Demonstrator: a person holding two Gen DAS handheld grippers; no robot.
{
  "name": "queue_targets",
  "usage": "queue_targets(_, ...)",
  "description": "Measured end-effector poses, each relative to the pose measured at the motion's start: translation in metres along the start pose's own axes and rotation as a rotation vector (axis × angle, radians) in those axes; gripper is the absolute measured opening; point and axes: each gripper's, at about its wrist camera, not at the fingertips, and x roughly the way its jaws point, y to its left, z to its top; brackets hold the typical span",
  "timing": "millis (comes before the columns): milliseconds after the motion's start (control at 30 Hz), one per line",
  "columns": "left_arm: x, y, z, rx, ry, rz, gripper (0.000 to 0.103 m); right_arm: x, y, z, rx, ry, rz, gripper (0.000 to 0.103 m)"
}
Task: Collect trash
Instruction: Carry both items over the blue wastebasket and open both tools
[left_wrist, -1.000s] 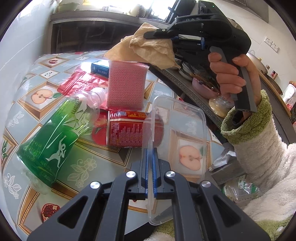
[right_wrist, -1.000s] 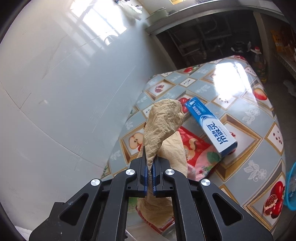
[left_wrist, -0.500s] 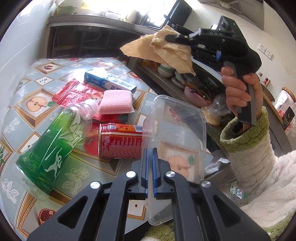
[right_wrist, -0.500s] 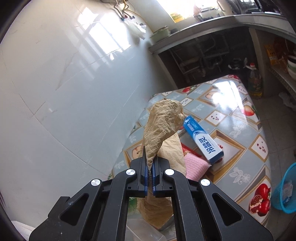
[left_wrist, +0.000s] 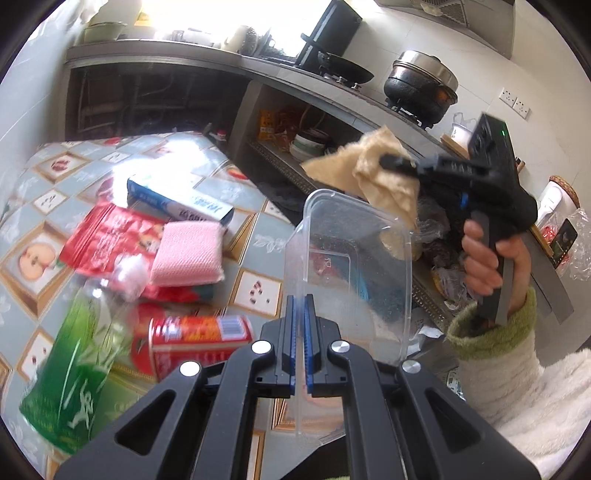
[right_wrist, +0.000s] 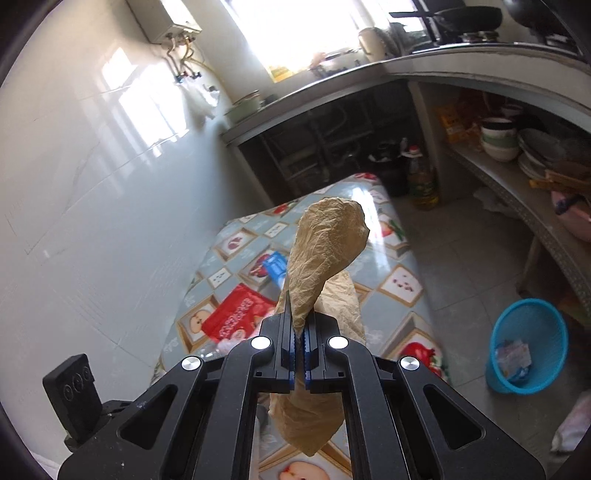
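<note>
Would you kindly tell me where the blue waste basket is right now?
In the right wrist view, the blue waste basket stands on the tiled floor at the right, between the table and the kitchen shelf.

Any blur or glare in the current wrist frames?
Left wrist: green bottle and red can motion-smeared, window blown out, glare on tablecloth. Right wrist: brown paper sharp, window overexposed, fisheye bends the counter.

On the table, the sponge lies between box and can, bottle left.
</note>
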Motion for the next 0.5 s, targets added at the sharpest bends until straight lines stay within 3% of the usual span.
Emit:
queue_targets(300,0.048,-0.056,0.074,0.196,0.068,0.025,0.003,-0.045,-0.093,-0.026,0.136,-0.108,-0.296,0.002)
queue_targets(500,0.13,-0.095,0.124,0.333,0.191,0.061,0.003,-0.047,-0.156,-0.052,0.257,-0.108,-0.42,0.002)
